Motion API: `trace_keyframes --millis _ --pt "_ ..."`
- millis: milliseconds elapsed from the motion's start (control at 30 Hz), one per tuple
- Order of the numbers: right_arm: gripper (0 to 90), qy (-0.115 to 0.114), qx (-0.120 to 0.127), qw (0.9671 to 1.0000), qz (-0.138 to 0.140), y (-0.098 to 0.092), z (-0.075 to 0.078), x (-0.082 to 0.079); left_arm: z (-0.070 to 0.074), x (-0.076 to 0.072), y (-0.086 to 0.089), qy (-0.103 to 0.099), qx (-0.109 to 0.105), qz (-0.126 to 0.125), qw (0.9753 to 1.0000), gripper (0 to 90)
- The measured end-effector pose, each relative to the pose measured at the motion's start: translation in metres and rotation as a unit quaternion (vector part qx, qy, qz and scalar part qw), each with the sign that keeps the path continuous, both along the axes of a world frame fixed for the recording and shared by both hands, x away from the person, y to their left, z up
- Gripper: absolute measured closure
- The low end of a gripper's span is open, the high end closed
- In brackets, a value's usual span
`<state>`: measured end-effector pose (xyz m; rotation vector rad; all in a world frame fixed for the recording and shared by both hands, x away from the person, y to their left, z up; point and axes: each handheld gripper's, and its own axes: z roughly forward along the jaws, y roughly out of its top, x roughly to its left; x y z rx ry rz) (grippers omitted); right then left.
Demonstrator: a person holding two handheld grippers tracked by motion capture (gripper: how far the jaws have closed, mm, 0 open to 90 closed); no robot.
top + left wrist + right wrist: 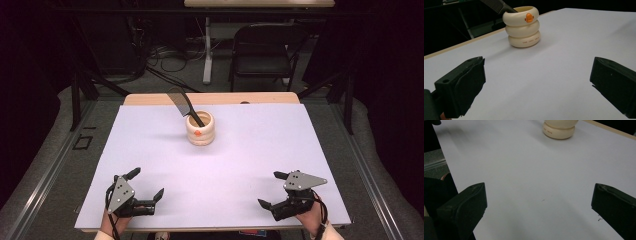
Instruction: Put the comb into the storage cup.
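Observation:
A cream ringed holder (200, 129) with an orange mark stands upright at the middle back of the white table sheet (250, 150). A black comb (182, 105) leans out of it toward the far left. In the left gripper view the holder (523, 27) stands well ahead, with the comb (496, 5) sticking out at the top. My left gripper (146, 184) rests open near the front left edge, nothing between its jaws. My right gripper (272, 189) is open near the front right edge, also holding nothing. The holder's base (559, 130) shows far off in the right gripper view.
A black folding chair (262, 50) and a white table leg (207, 50) stand on the floor beyond the table. Cables lie on the floor at the back. Metal rails run along both sides of the table.

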<state>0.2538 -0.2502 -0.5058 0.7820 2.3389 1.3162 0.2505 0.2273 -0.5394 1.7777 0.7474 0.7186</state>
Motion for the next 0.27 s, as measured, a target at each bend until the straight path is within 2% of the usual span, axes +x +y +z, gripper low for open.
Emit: trace_keyframes --millis 267 --pt "0.0 -0.001 0.000 1.0000 0.001 -0.0006 0.0002 0.0003 0.0001 0.0003 0.0001 0.001 0.002 -0.003 1.0000 0.1"
